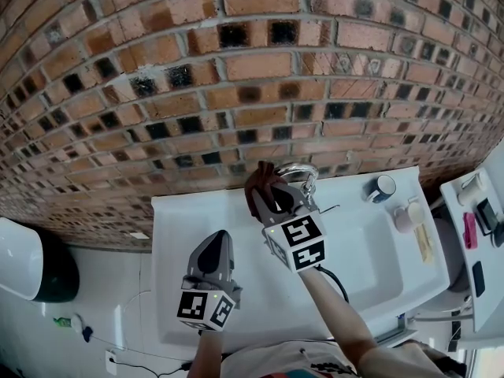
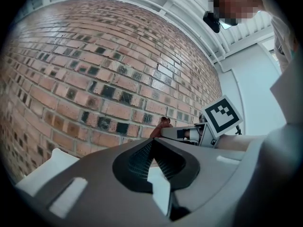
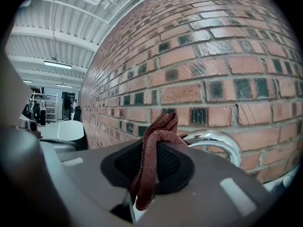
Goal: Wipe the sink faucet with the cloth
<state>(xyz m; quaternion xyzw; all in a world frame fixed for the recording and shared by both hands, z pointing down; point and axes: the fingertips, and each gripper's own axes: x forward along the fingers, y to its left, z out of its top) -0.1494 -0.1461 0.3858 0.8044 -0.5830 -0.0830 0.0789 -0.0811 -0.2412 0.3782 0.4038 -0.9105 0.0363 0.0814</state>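
Observation:
A chrome arched faucet [image 1: 299, 173] stands at the back of the white sink [image 1: 370, 250], against the brick wall. My right gripper [image 1: 272, 199] is shut on a dark red cloth [image 1: 260, 187] and holds it just left of the faucet's arch. In the right gripper view the cloth [image 3: 154, 155] hangs folded between the jaws, with the faucet [image 3: 215, 143] close behind on the right. My left gripper [image 1: 214, 252] hovers over the sink's left side, shut with nothing in it. In the left gripper view the cloth [image 2: 161, 126] shows ahead.
On the sink's right ledge stand a dark cup [image 1: 383, 187], a pale container [image 1: 408, 216] and a yellowish strip [image 1: 424, 242]. A white shelf [image 1: 476, 235] with small items is at the far right. A white and black bin [image 1: 31, 262] sits left.

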